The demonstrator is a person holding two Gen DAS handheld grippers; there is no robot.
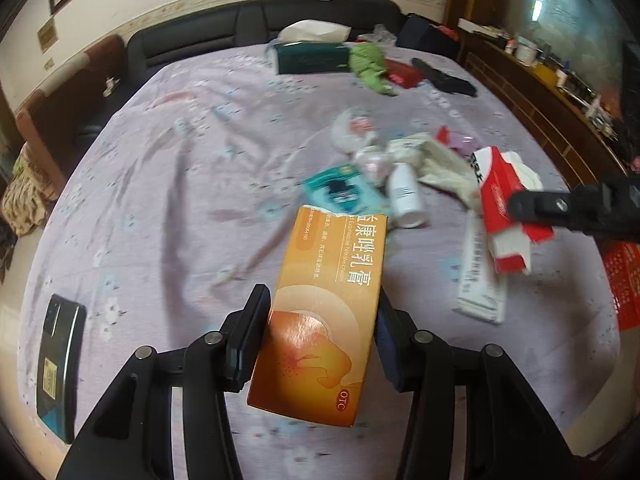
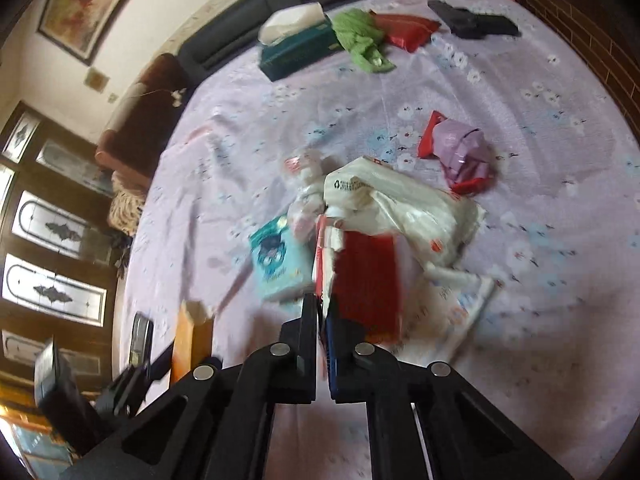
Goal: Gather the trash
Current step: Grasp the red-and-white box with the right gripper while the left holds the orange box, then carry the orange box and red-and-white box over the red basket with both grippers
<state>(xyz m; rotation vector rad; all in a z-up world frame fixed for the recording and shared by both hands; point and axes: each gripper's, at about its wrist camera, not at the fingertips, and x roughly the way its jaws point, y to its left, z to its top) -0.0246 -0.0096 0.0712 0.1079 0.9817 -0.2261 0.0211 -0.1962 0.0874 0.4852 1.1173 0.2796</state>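
Bed (image 1: 168,168) w/ lilac floral sheet, dark headboard, trash scattered mid-bed. Left gripper (image 1: 322,344) fingers partly spread, pinching an orange carton (image 1: 324,312) raised off the sheet, long axis pointing away toward the headboard. Right gripper (image 2: 323,320) fingers pressed nearly together on a red-and-white box (image 2: 368,280), held just above the pile.

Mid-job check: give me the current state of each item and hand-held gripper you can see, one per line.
Left hand-held gripper: shut on the orange box.
Orange box: held off the bed, far end torn open.
Right hand-held gripper: shut on the red and white box.
Red and white box: held, crumpled, flaps open.
White bottle: lying on its side.
Tissue box: open, tissue sticking out.
Phone: lying flat on the bed.
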